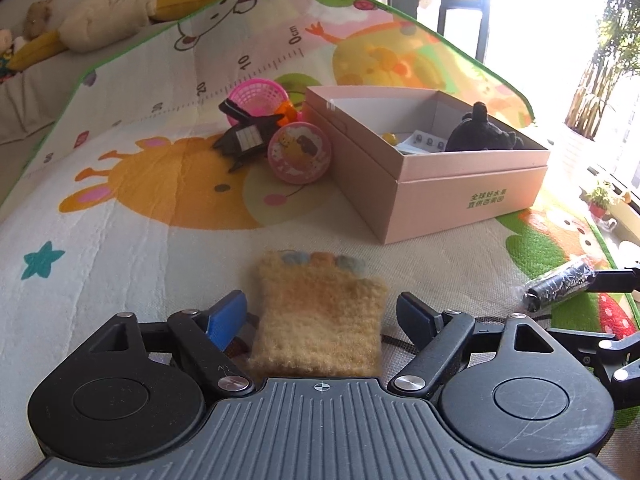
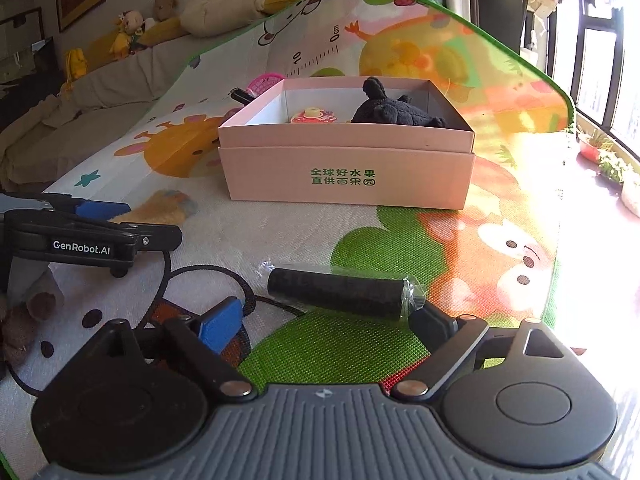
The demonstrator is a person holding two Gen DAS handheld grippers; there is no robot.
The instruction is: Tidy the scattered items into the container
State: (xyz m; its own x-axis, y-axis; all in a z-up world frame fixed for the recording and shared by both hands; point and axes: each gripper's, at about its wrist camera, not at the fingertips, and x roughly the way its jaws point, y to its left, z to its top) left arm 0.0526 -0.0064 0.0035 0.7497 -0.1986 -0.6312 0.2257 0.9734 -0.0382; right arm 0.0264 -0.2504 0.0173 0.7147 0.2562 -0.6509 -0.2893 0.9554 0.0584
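Observation:
A pink cardboard box stands open on the play mat, with a black plush toy and small items inside. My left gripper is open, and a yellow knitted glove lies flat between its fingers with a thin gap on each side. My right gripper is open just short of a black roll in clear wrap. The roll lies crosswise, and its right end is at the right fingertip. Left of the box lie a round pink tin, a black toy and a pink basket.
The colourful play mat covers the surface, its green edge running along the back and right. A sofa with plush toys stands behind. Potted plants line the bright window on the right. A black cable loops on the mat by brown fuzzy pieces.

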